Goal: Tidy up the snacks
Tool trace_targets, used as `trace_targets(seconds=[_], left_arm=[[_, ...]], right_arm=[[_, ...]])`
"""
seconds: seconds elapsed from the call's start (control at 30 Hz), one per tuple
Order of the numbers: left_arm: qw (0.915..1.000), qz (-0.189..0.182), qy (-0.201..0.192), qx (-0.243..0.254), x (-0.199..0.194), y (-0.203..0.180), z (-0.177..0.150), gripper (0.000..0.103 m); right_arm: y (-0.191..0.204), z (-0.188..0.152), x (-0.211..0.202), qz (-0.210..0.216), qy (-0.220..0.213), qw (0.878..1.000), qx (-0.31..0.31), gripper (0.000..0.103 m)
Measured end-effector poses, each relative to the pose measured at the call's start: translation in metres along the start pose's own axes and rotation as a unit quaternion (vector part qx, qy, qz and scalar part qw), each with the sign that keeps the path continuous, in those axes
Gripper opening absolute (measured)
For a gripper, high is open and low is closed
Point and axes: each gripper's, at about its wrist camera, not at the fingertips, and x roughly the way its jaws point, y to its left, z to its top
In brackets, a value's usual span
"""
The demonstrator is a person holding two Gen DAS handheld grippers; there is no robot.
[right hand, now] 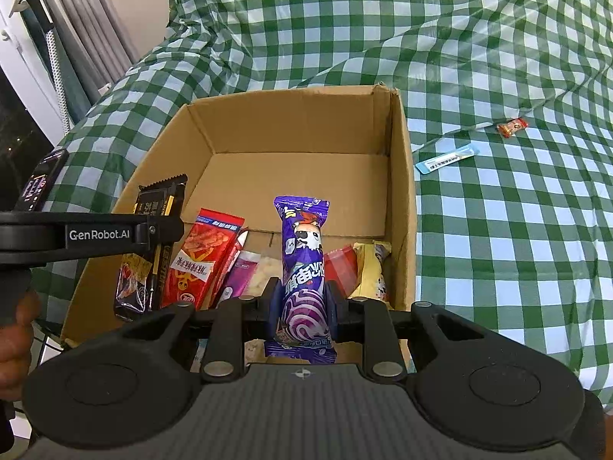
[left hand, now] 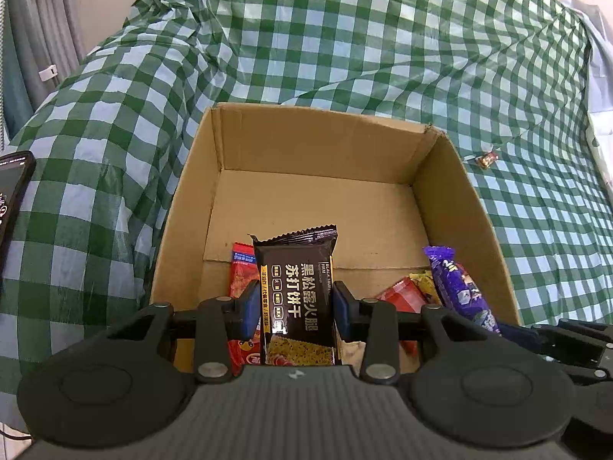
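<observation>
An open cardboard box (left hand: 459,199) (right hand: 402,176) sits on a green checked cloth. My left gripper (left hand: 295,306) is shut on a black cracker packet (left hand: 295,291), held upright over the box's near left part; the packet also shows in the right wrist view (right hand: 153,230). My right gripper (right hand: 302,303) is shut on a purple snack packet (right hand: 304,260), held upright over the box's near right part; it also shows in the left wrist view (left hand: 459,287). Inside the box lie a red packet (right hand: 199,260), a pink packet (right hand: 237,272), a small red packet (right hand: 341,268) and a yellow packet (right hand: 371,268).
A small orange candy (right hand: 511,127) (left hand: 485,160) and a light blue sachet (right hand: 446,159) lie on the cloth right of the box. A phone (left hand: 11,195) (right hand: 42,180) lies at the left. Grey curtains (right hand: 76,38) hang at the far left.
</observation>
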Motion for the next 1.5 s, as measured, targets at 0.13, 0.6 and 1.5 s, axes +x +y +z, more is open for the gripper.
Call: trace_targets(seconds=[0.13, 0.6, 1.5], left_arm=[[0.9998, -0.002, 0.017, 0.007, 0.005, 0.001, 0.002, 0.048], [0.9991, 0.033, -0.023, 0.017, -0.077, 0.000, -0.043, 0.103], [0.9919, 0.074, -0.094, 0.042, -0.177, -0.035, -0.089, 0.103]], right_arm=[[-0.001, 0.003, 0.003, 0.003, -0.003, 1.000, 0.006, 0.026], [0.006, -0.019, -0.047, 0.007, -0.010, 1.000, 0.015, 0.090], [0.029, -0.078, -0.150, -0.001, -0.128, 0.991, -0.034, 0.101]])
